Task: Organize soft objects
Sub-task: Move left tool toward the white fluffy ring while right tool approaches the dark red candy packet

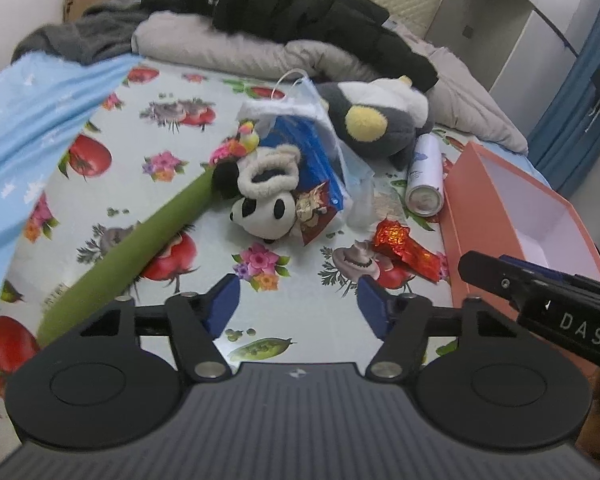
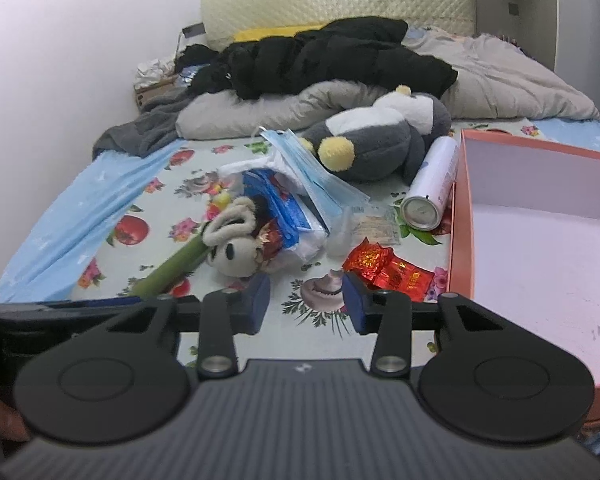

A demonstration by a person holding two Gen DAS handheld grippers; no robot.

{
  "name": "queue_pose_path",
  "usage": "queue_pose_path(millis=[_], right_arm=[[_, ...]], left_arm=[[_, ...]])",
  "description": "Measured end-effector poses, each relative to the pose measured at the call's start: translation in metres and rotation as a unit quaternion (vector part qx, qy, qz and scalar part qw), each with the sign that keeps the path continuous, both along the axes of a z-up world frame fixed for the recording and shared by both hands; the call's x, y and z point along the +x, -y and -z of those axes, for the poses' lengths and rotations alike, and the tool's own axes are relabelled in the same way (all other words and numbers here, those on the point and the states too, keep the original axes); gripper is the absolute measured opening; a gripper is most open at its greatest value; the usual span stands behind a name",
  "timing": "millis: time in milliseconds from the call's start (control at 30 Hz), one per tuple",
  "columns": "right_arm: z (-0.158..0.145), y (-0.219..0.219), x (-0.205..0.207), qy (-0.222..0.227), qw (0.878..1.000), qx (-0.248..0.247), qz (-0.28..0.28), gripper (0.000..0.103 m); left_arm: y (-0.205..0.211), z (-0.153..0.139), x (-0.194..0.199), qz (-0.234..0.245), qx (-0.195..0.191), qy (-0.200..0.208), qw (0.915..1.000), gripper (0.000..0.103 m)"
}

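A small panda plush (image 1: 260, 212) (image 2: 236, 256) lies mid-bed with a fuzzy beige loop (image 1: 268, 172) on it and a long green plush stem (image 1: 140, 248) (image 2: 172, 268) at its left. A grey and white penguin plush (image 1: 376, 120) (image 2: 380, 144) lies behind. An open orange box (image 1: 516, 216) (image 2: 540, 240) with a white inside stands at the right. My left gripper (image 1: 298, 304) is open and empty above the sheet, short of the panda. My right gripper (image 2: 306, 300) is open and empty, just before the red wrappers.
Face masks and a blue pack (image 1: 312, 140) (image 2: 300, 200), a white spray can (image 1: 424, 176) (image 2: 432, 188), red foil wrappers (image 1: 404, 248) (image 2: 384, 268) and a clear packet (image 2: 372, 220) lie around the plush toys. Black clothing (image 1: 300, 16) and grey bedding (image 2: 500, 76) fill the back.
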State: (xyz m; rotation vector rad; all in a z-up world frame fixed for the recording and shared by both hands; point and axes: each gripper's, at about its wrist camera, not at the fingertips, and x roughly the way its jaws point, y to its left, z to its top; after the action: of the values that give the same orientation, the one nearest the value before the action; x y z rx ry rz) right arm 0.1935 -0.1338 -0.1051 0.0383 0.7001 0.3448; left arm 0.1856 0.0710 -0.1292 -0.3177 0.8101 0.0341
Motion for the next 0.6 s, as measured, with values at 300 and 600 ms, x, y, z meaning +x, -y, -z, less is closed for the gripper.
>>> queue_pose_path(millis=[300,600], right_arm=[[0.037,-0.007,0.046,-0.019,0.999,-0.027,0.03,0.044],[0.075,-0.012,0.091,-0.033,0.996,-0.053,0.062,0.045]], left_arm=[[-0.017,0.026,0.043,-0.028,-0.011,-0.006,0.9995,0.068],[-0.035,0.048,0.086,-0.044,-0.023,-0.002,0.9988,0.068]])
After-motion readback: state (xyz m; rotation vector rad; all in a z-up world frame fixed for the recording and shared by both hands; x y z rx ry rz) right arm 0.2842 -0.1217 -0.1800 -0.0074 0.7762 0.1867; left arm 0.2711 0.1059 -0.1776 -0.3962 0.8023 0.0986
